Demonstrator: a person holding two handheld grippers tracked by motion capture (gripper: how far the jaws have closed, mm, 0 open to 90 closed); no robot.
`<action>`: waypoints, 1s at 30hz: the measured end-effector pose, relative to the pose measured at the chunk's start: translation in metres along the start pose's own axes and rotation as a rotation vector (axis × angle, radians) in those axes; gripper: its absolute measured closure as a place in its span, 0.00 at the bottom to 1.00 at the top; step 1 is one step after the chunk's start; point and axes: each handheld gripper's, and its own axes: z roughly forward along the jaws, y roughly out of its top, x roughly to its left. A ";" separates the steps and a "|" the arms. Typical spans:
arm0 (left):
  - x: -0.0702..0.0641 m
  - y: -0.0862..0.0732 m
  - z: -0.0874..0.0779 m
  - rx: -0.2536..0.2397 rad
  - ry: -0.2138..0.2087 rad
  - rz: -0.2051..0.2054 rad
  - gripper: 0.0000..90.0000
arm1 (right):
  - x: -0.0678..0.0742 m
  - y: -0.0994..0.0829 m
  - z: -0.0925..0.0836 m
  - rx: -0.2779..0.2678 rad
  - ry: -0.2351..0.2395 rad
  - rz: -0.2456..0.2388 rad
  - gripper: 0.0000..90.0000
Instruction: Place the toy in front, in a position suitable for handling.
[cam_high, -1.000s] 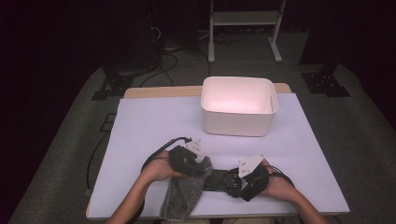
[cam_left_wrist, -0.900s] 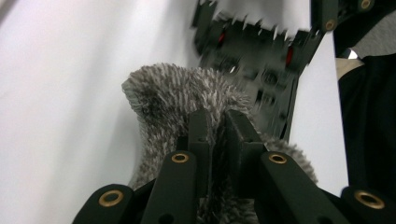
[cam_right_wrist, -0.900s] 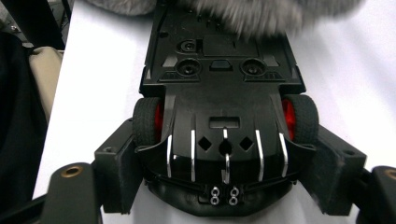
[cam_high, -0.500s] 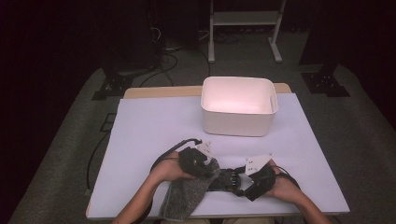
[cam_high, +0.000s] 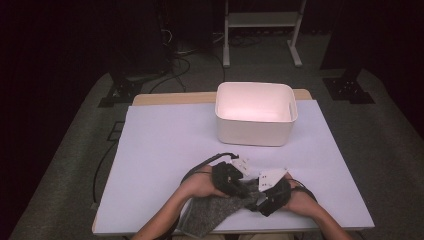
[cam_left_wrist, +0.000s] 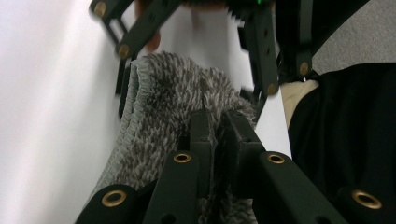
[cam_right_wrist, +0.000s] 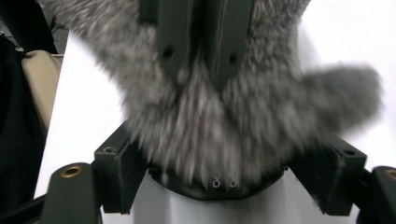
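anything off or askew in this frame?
Nothing damaged or spilled. The grey cloth hangs partly over the table's near edge, bunched between the left gripper, shut on it, and the right gripper. The white bin sits square and looks empty.

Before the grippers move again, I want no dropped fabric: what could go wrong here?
The left gripper pinches just a small fold of the grey fuzzy cloth, so it might slip free. The cloth also hangs over the table's near edge, so if released it could slide off.
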 end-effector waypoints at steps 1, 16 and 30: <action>0.001 0.002 0.002 0.002 0.003 -0.001 0.92 | 0.000 0.000 0.000 0.000 0.004 0.001 0.26; 0.020 -0.033 -0.027 0.033 0.087 -0.110 0.90 | -0.005 -0.004 0.003 0.002 0.026 0.023 0.26; 0.018 -0.046 -0.029 -0.005 0.062 -0.146 0.90 | -0.013 0.006 -0.012 0.014 0.080 0.194 0.22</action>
